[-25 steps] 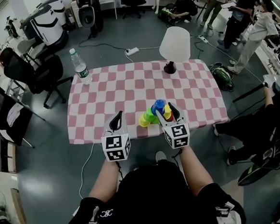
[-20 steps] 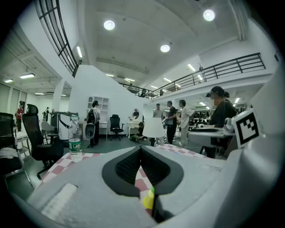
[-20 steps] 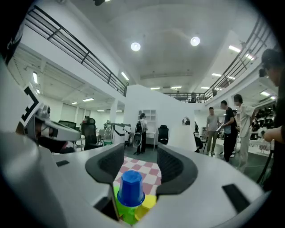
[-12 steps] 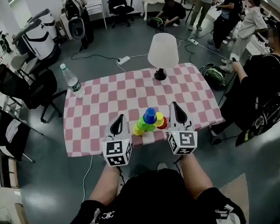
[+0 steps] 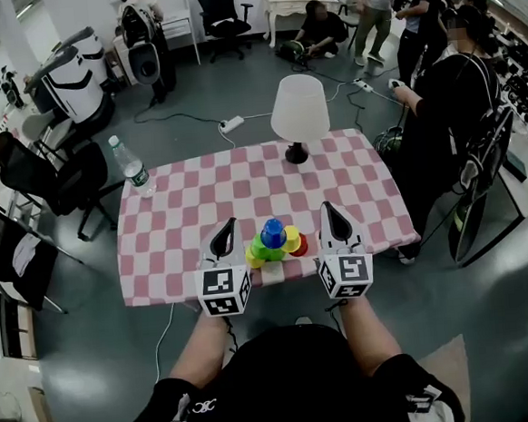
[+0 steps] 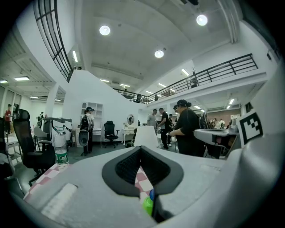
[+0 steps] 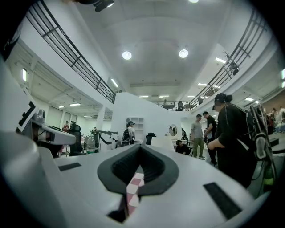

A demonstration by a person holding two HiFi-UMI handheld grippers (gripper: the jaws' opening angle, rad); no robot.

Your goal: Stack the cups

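Now the cups (image 5: 274, 241) are sitting as one small heap near the front edge of the checked surface (image 5: 190, 202), between the two tools and touching neither. A second ago the right tool (image 5: 329, 217) was reaching into the heap with its jaws apart. It is now hanging just beside it with its jaws together and empty, so the placing seems to be ending. The left tool (image 5: 224, 234) is likewise sitting closed and carrying nothing. A blue cup (image 5: 272, 229) is topping a green cup (image 5: 260, 247), a yellow cup (image 5: 292, 241) and a red cup (image 5: 301, 246), looking more like a cluster than one column.
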